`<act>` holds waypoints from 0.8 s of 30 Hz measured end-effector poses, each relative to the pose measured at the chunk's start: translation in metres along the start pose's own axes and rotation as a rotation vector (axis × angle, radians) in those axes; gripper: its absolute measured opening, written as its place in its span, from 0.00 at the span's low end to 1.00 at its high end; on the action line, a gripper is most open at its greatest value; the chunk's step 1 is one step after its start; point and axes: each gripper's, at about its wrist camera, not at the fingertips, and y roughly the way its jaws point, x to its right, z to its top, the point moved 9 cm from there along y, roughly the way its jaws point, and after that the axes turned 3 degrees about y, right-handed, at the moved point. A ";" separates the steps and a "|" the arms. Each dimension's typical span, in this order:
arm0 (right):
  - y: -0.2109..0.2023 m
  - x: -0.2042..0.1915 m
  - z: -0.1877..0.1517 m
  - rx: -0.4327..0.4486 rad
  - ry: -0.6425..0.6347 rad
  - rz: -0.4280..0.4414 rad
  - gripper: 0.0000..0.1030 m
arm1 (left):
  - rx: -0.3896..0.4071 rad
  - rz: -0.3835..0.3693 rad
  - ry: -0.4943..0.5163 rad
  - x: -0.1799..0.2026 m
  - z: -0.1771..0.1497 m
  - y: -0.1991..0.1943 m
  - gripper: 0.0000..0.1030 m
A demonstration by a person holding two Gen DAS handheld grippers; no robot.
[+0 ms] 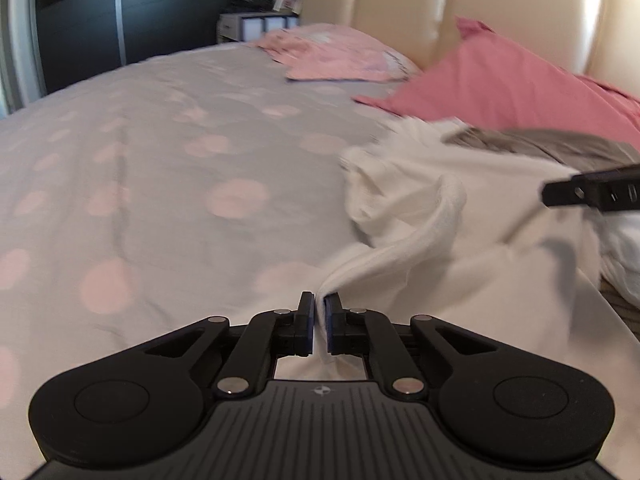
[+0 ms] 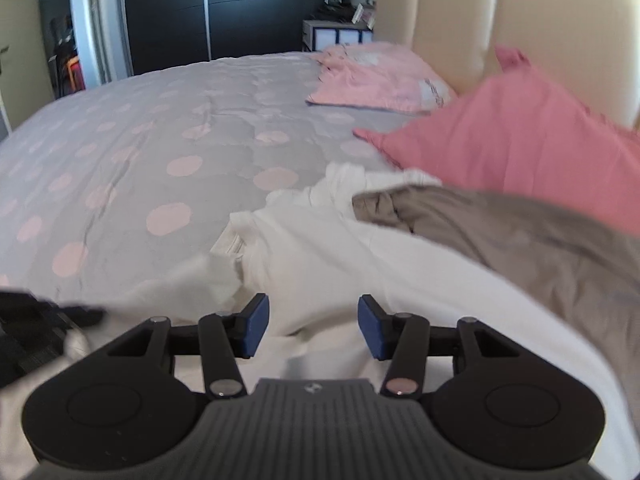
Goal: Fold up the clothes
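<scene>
Left gripper (image 1: 319, 303) was clenched on a pinch of the white garment (image 1: 460, 248); a thin fold of cloth sat between the blue pads and ran up and away to the right in a twisted ridge. Right gripper (image 2: 313, 312) was released, jaws about half apart, blue pads (image 2: 256, 318) clear of the cloth, with the white garment (image 2: 320, 264) lying under and between them. No contact visible there.

The garment lay crumpled on the near right part of the bed (image 1: 160, 168), on a grey cover with pale pink dots. Its far edge was bunched up and overlapped by a grey-brown garment (image 2: 520, 236) on the right. A dark pink pillow (image 2: 520, 140) sat just behind that one, leaning on the cream padded headboard (image 2: 560, 20). A lighter pink pillow (image 2: 380, 76) lay flat further along the headboard, well apart from the clothes.

In the left wrist view, a finger of the right gripper (image 1: 592, 192) came in from the right edge above the white cloth. In the right wrist view, the left gripper (image 2: 48, 312) showed as a blurred black shape at the left edge.

Background: dark wardrobe (image 2: 224, 12) and a small bedside unit (image 2: 336, 34) past the far side of the bed. Both views were motion-blurred near the cloth.
</scene>
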 end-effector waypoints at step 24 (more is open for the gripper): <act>-0.005 -0.138 -0.014 -0.177 -0.120 0.263 0.52 | 0.010 0.226 -0.163 -0.178 -0.059 -0.175 0.02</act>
